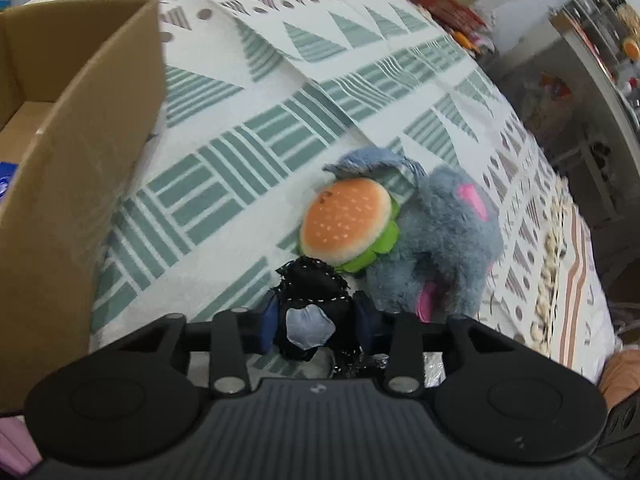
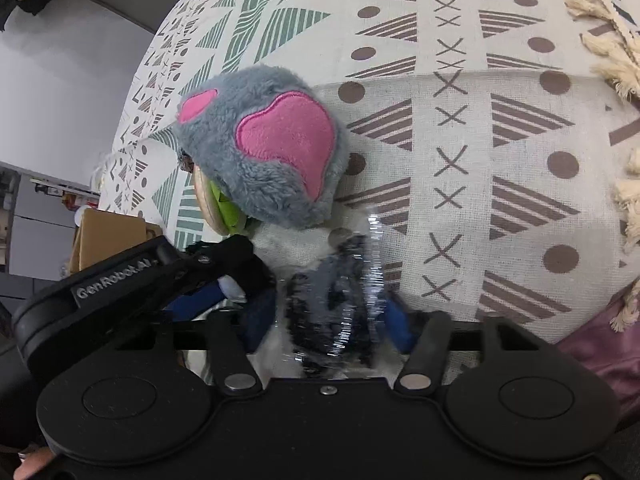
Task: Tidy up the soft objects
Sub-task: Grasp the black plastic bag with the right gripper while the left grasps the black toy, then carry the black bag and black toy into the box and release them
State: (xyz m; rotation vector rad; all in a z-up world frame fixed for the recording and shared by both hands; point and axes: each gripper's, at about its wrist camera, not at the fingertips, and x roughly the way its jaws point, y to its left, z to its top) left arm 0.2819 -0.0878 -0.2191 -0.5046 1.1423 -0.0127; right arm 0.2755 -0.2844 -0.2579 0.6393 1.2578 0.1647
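Note:
My left gripper [image 1: 316, 316] is shut on a small black soft toy [image 1: 312, 288] with white stitching and a pale grey patch, held low over the patterned cloth [image 1: 240, 152]. Just beyond it a burger plush [image 1: 346, 220] leans against a grey furry plush with pink patches [image 1: 440, 240]. In the right wrist view my right gripper [image 2: 328, 316] is shut on a dark soft item in clear shiny wrap [image 2: 340, 304]. Ahead of it lies the grey plush [image 2: 272, 148], with the burger plush's edge [image 2: 208, 200] behind.
An open cardboard box [image 1: 80, 120] stands on the cloth at the left. The cloth's fringed edge [image 1: 552, 264] runs along the right, with cluttered shelves [image 1: 592, 40] beyond. The left tool's black casing [image 2: 120, 280] crowds the right view's lower left.

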